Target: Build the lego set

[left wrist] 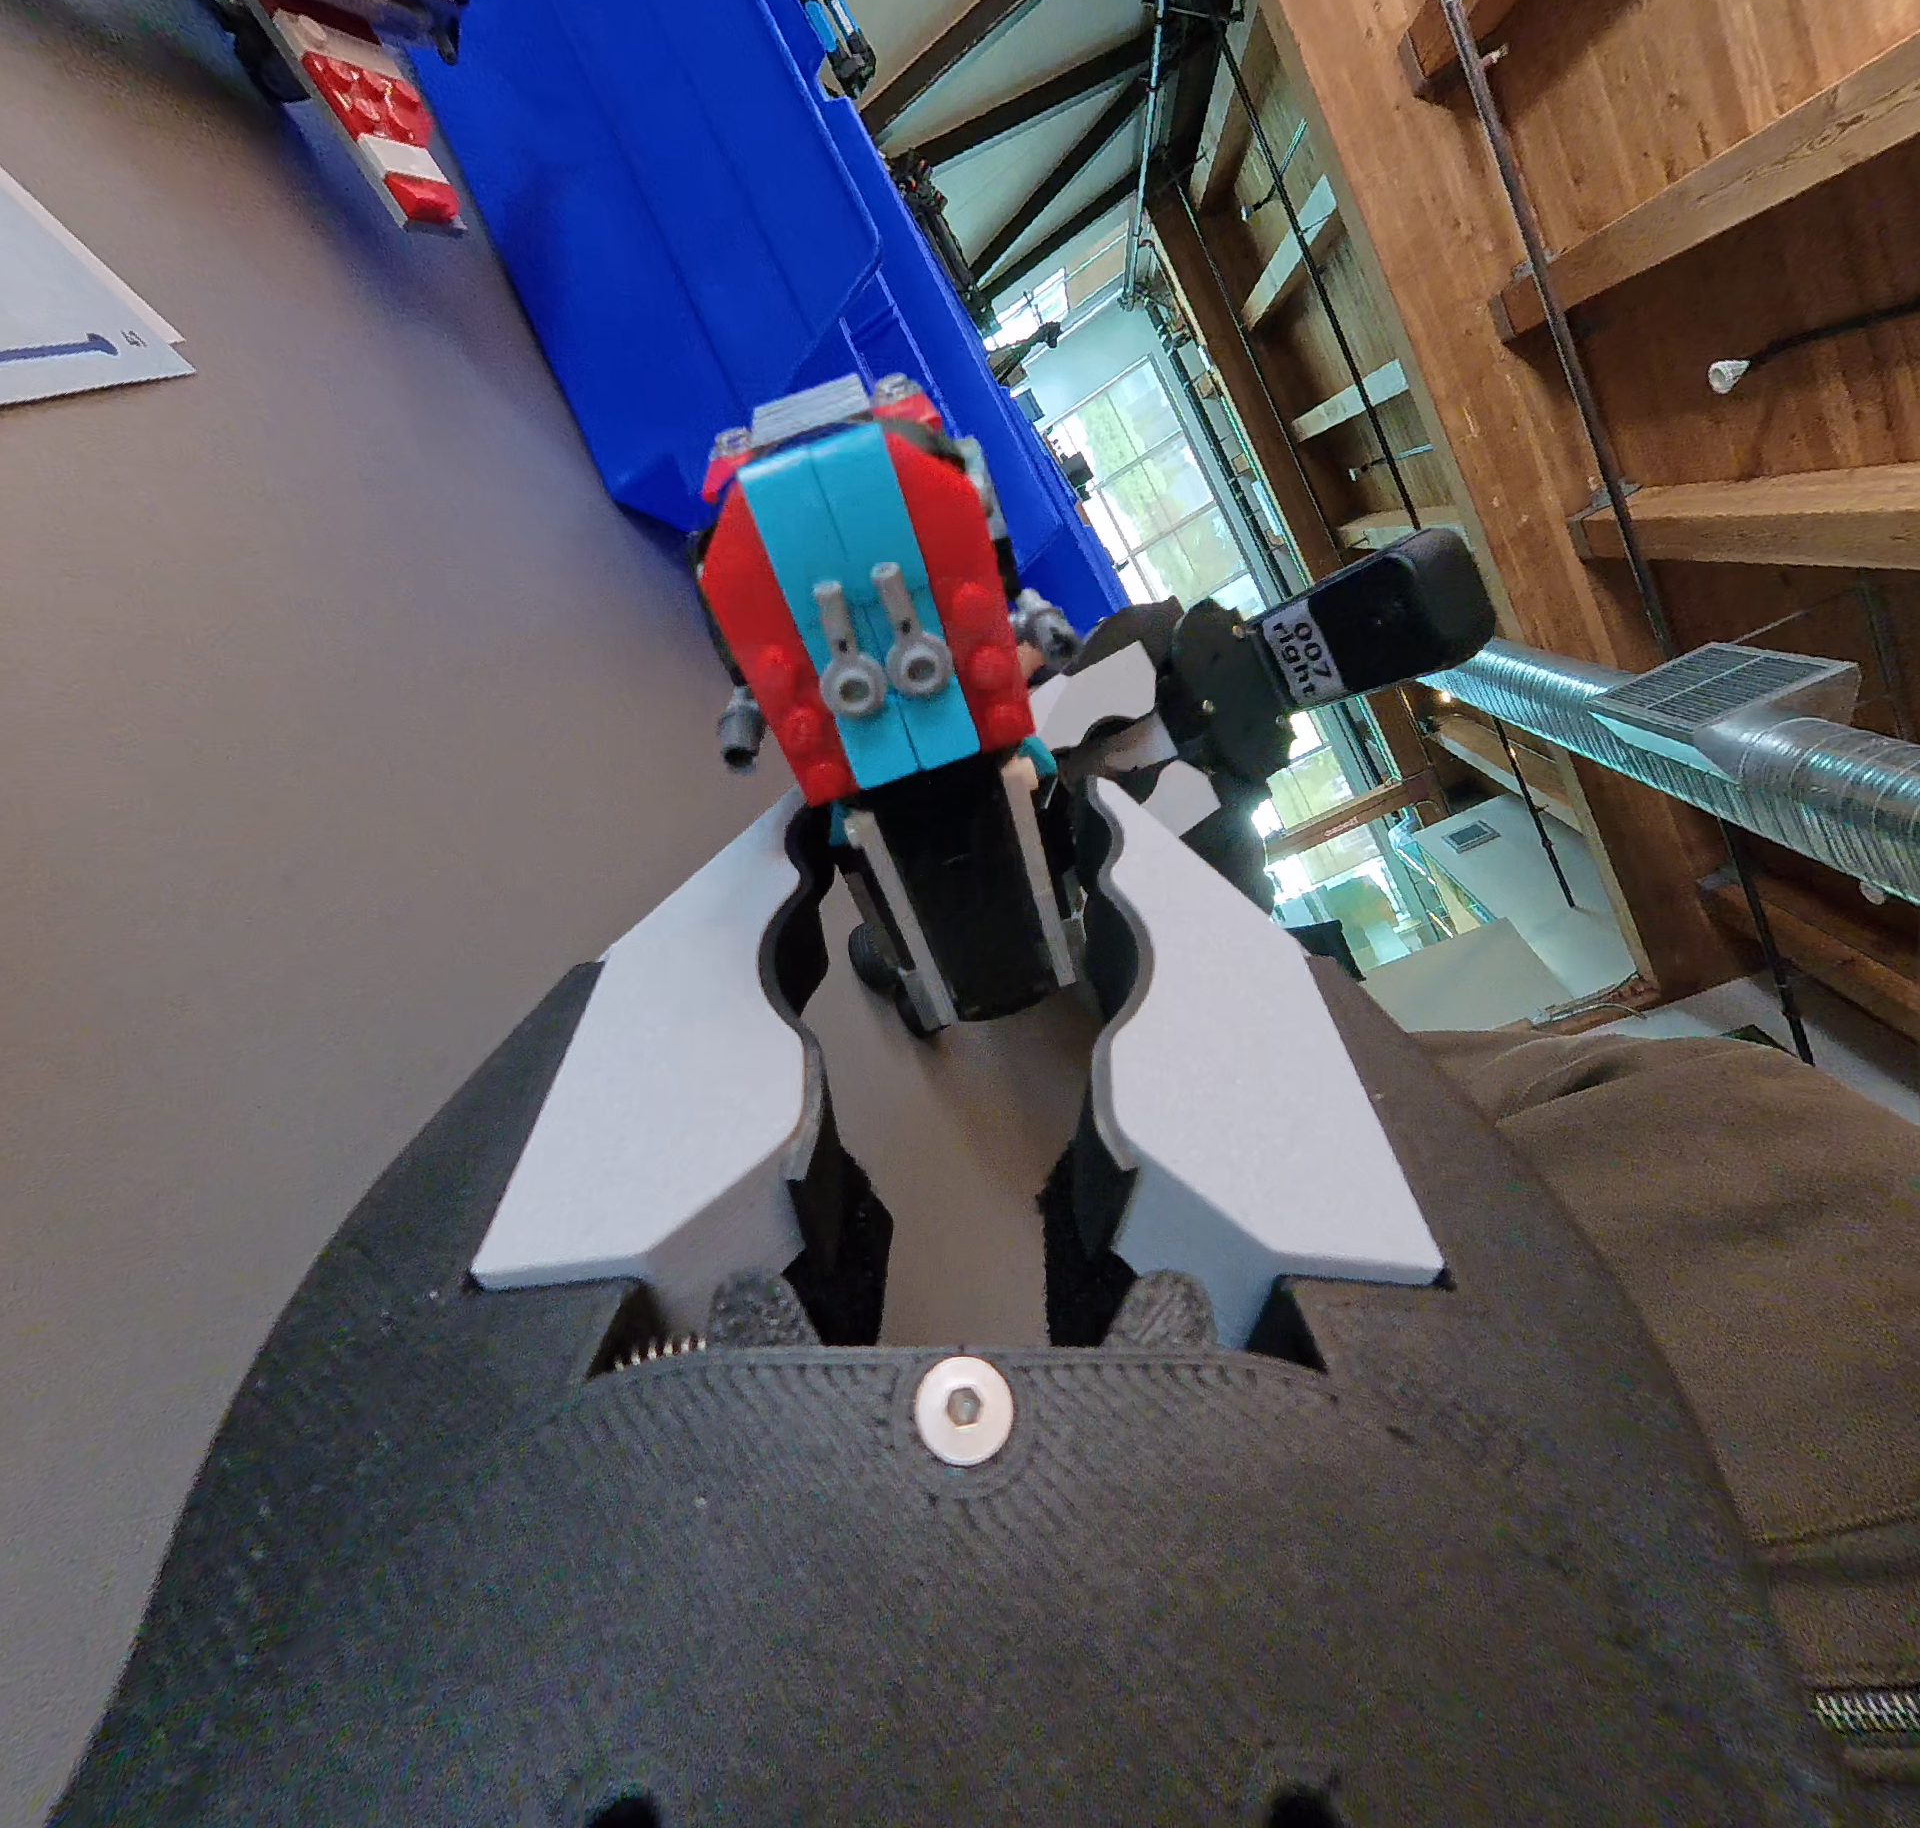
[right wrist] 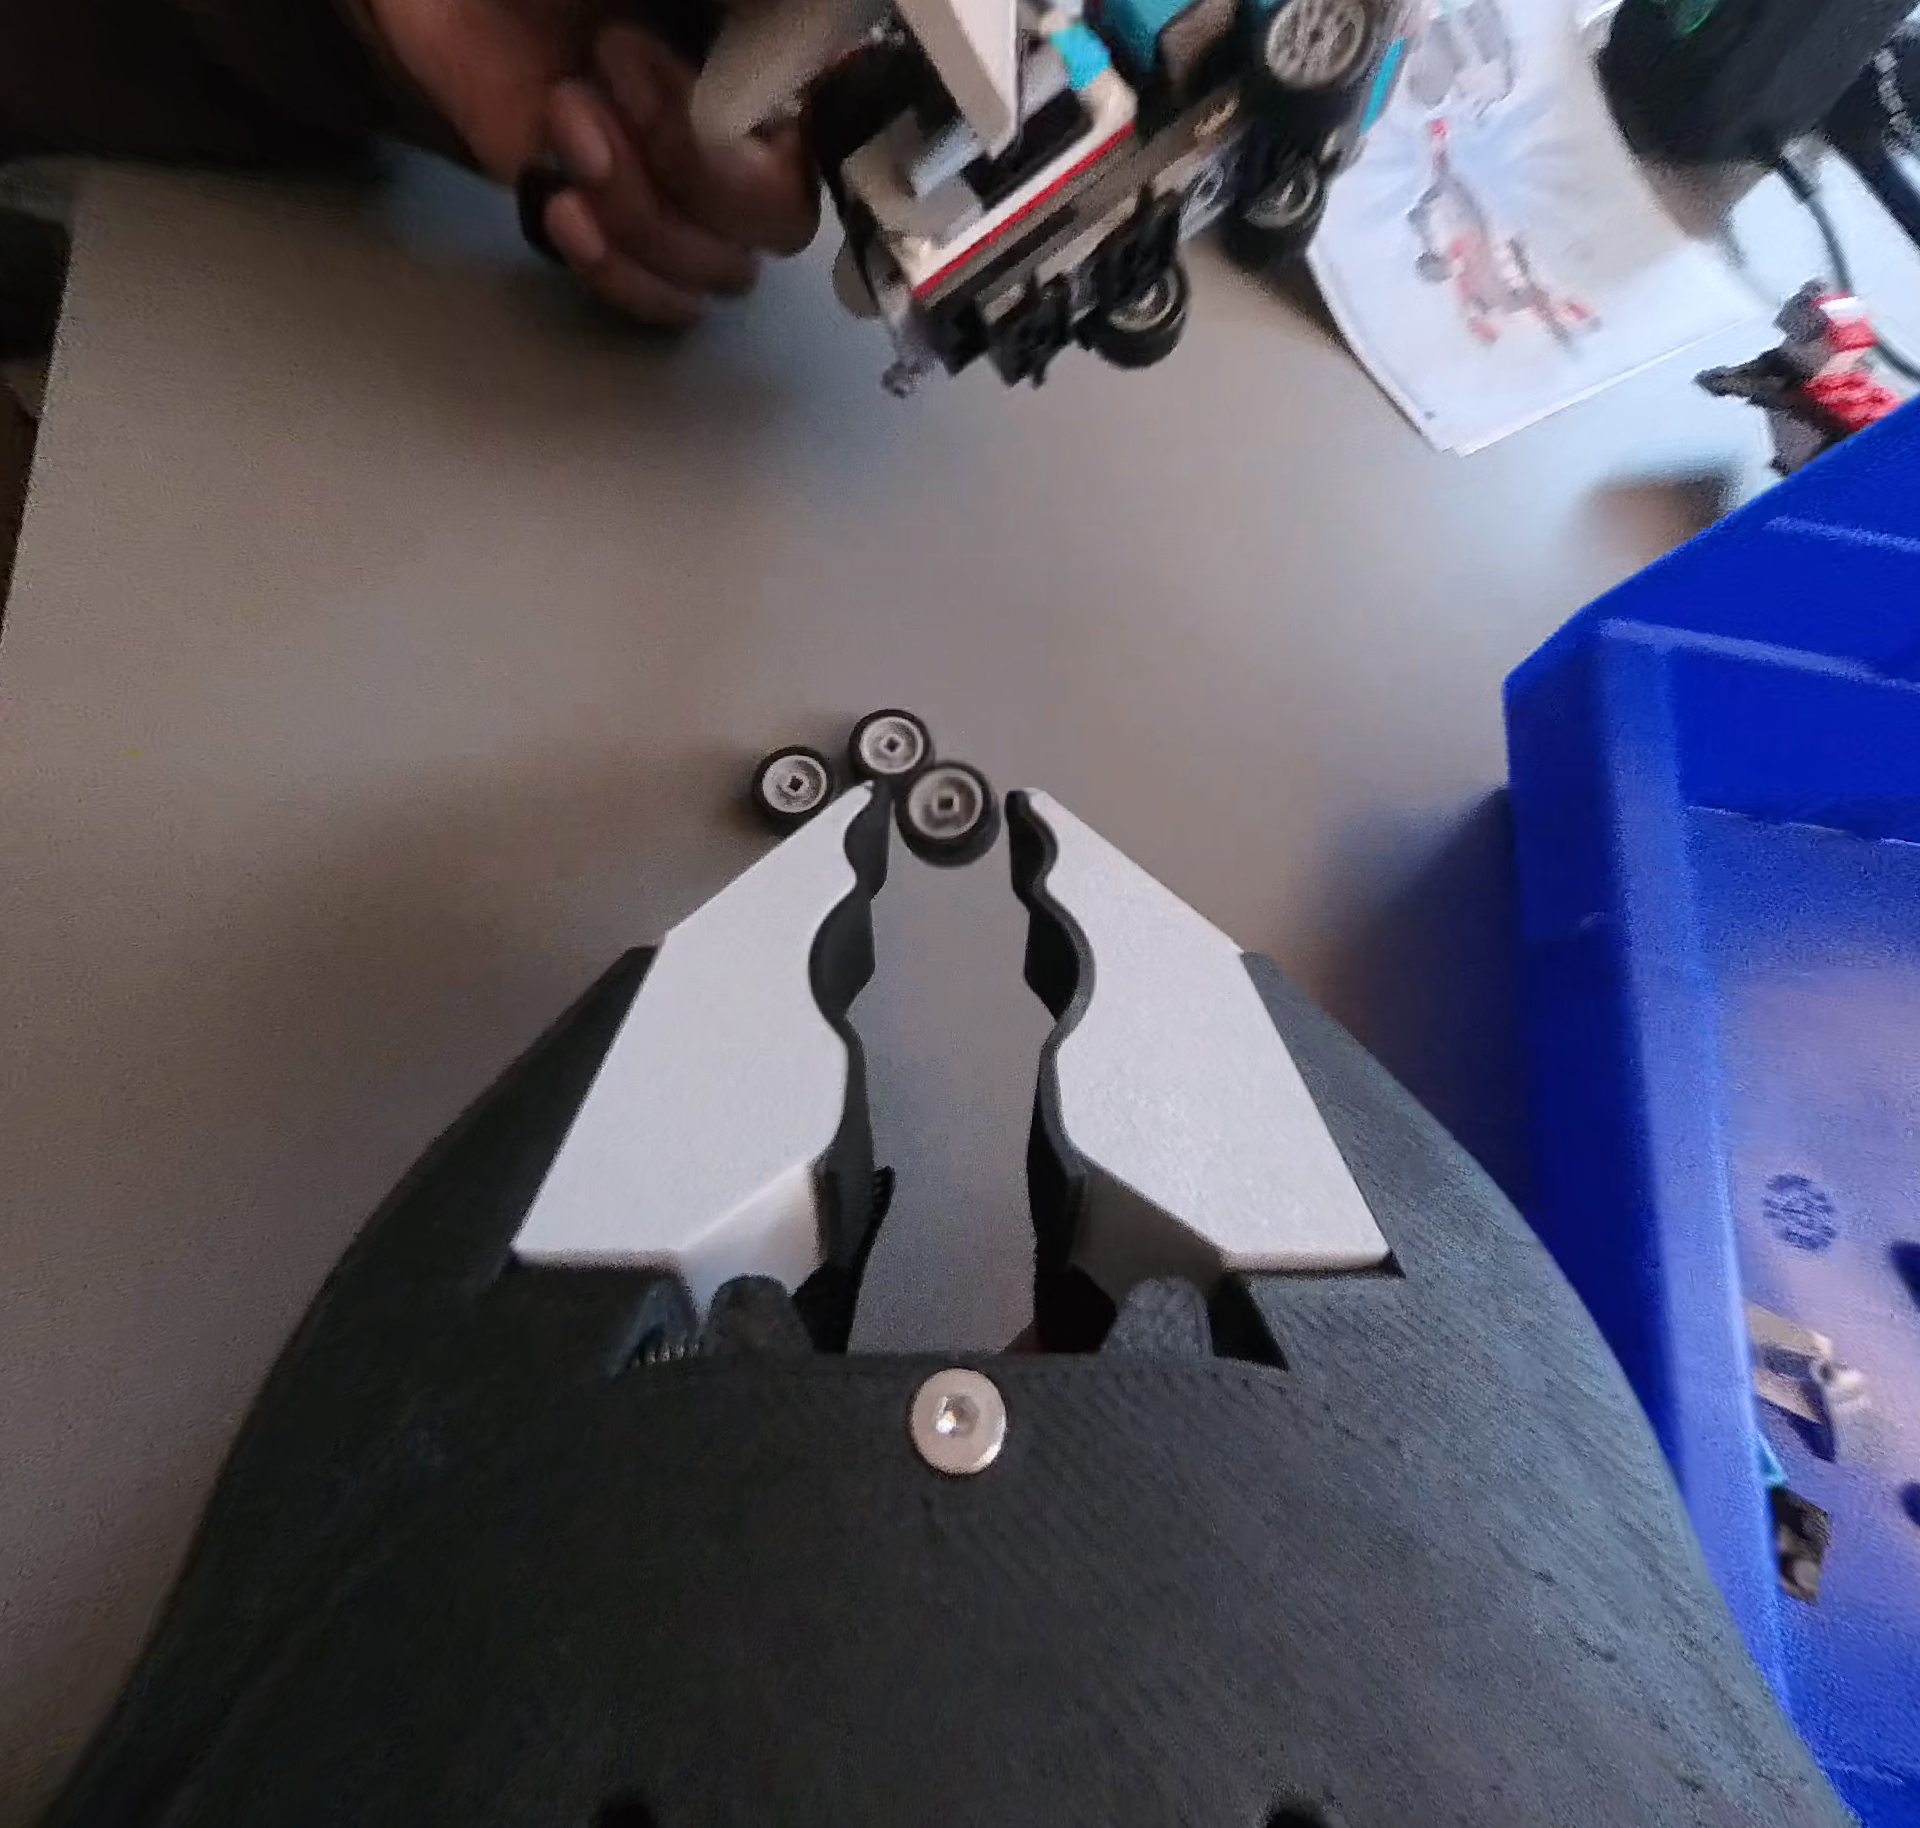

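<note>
Right gripper: jaws partly spread over a grey table, tips set either side of one small black-tyred toy wheel; the left pad is at or close to the tyre, a thin gap shows on the right, so the wheel is not pinched. Two matching wheels lie just beyond it: one touching or nearly touching the first, the other just beside the left fingertip. Blue plastic bin: to the right, on the table, a few small parts visible inside. Left gripper: jaws closed on the black and white rear section of a brick-built toy vehicle, which has a red body with a turquoise stripe and two grey ring pieces; seen from the right wrist, the vehicle is held off the table, well beyond the wheels, with a hand on the tool. Printed instruction sheet: flat on the table behind the vehicle. Another small brick assembly, red and grey, lies farther off beside the bin. Wooden shelving in the background.
</note>
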